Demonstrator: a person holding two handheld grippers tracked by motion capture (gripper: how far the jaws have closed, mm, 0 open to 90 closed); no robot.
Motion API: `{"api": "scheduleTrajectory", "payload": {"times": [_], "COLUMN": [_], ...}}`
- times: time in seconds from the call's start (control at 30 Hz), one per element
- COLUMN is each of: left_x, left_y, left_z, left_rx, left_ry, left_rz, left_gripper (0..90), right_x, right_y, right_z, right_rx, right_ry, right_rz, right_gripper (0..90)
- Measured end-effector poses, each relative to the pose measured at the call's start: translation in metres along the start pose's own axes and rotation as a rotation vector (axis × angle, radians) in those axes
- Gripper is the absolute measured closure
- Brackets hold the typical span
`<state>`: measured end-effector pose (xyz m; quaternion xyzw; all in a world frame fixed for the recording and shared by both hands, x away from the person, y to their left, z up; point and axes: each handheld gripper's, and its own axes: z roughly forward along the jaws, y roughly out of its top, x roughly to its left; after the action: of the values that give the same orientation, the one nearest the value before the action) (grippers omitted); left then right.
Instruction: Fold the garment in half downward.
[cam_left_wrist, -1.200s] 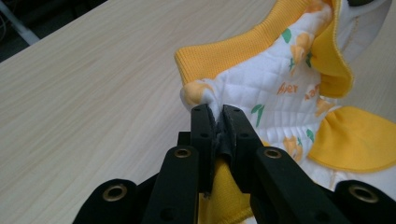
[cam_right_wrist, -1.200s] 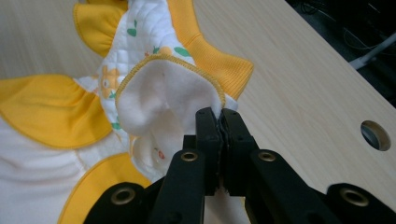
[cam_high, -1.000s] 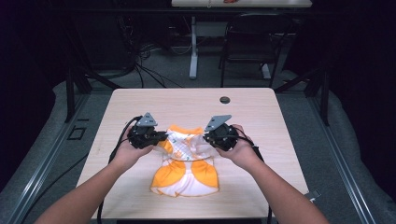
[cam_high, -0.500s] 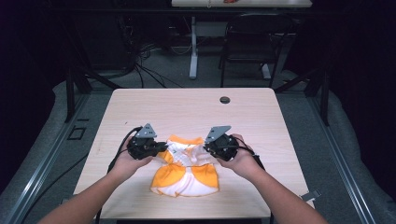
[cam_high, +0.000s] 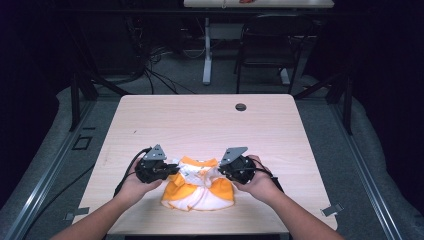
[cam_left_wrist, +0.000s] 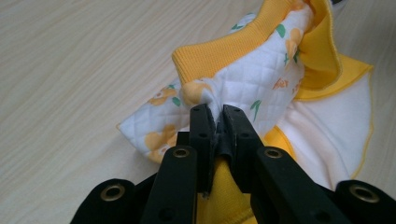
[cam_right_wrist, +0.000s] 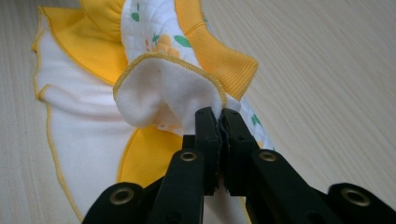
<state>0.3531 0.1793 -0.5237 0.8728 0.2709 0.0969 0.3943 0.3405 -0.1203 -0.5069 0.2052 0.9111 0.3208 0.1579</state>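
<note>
Small orange-and-white quilted cotton garment (cam_high: 199, 189) lies on the pale wooden table (cam_high: 210, 125), near edge, six o'clock. Your left gripper (cam_high: 172, 169) and right gripper (cam_high: 216, 173) each pinch its top corners. It's light, limp, bunches easily; hold the ribbed orange hem.

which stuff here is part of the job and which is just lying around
In the job:
- small orange-and-white quilted baby garment with fruit print, on the table
- left gripper, jaws shut on its fabric
- right gripper, jaws shut on its fabric

Just lying about:
- round dark grommet in the light wooden table
- metal desk legs and cables on the floor beyond
</note>
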Motion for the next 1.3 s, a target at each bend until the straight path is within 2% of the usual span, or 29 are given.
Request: {"api": "scheduleTrajectory", "payload": {"times": [0.1,0.17,0.23,0.43,0.53,0.57,0.67,0.7,0.8,0.87,0.93,1.0,1.03,1.13,1.3], "left_x": [-0.002,-0.005,-0.006,-0.008,-0.009,-0.008,-0.009,-0.009,-0.008,-0.005,-0.003,-0.001,0.001,0.001,-0.009], "left_y": [-0.004,-0.008,-0.011,-0.014,-0.013,-0.011,-0.008,-0.004,0.000,0.006,0.007,0.007,0.006,0.003,-0.002], "left_z": [0.001,0.001,0.002,0.000,-0.003,-0.007,-0.012,-0.018,-0.023,-0.028,-0.028,-0.027,-0.022,-0.015,-0.009], "left_rx": [-0.007,-0.009,-0.011,-0.017,-0.025,-0.029,-0.037,-0.052,-0.066,-0.075,-0.076,-0.068,-0.050,-0.032,-0.007], "left_ry": [-0.005,-0.012,-0.022,-0.029,-0.032,-0.044,-0.043,-0.050,-0.049,-0.028,-0.018,-0.013,-0.009,-0.016,-0.048], "left_rz": [-0.008,-0.019,-0.028,-0.049,-0.065,-0.072,-0.068,-0.069,-0.068,-0.061,-0.073,-0.080,-0.093,-0.107,-0.089], "left_gripper": [82.5,82.4,82.2,80.3,78.4,74.6,72.7,72.3,71.6,72.6,75.3,79.5,82.1,85.7,88.1], "right_x": [0.001,0.004,0.005,0.005,0.004,0.005,0.005,0.004,0.003,-0.001,-0.004,-0.005,-0.007,-0.008,0.002], "right_y": [-0.004,-0.009,-0.012,-0.014,-0.014,-0.013,-0.013,-0.012,-0.011,-0.009,-0.007,-0.005,-0.004,-0.004,-0.008], "right_z": [0.001,0.003,0.003,0.000,-0.002,-0.005,-0.009,-0.013,-0.017,-0.025,-0.029,-0.030,-0.028,-0.021,-0.003], "right_rx": [-0.007,-0.026,-0.021,-0.037,-0.039,-0.046,-0.058,-0.071,-0.090,-0.120,-0.148,-0.152,-0.159,-0.144,-0.091], "right_ry": [0.003,0.013,0.028,0.051,0.062,0.078,0.086,0.100,0.108,0.115,0.116,0.107,0.095,0.093,0.105], "right_rz": [0.013,0.042,0.048,0.090,0.096,0.116,0.118,0.139,0.156,0.178,0.193,0.195,0.203,0.209,0.191], "right_gripper": [86.1,85.8,85.3,82.2,80.3,76.8,76.1,74.4,73.2,72.7,74.6,76.5,81.5,85.0,86.2]}}
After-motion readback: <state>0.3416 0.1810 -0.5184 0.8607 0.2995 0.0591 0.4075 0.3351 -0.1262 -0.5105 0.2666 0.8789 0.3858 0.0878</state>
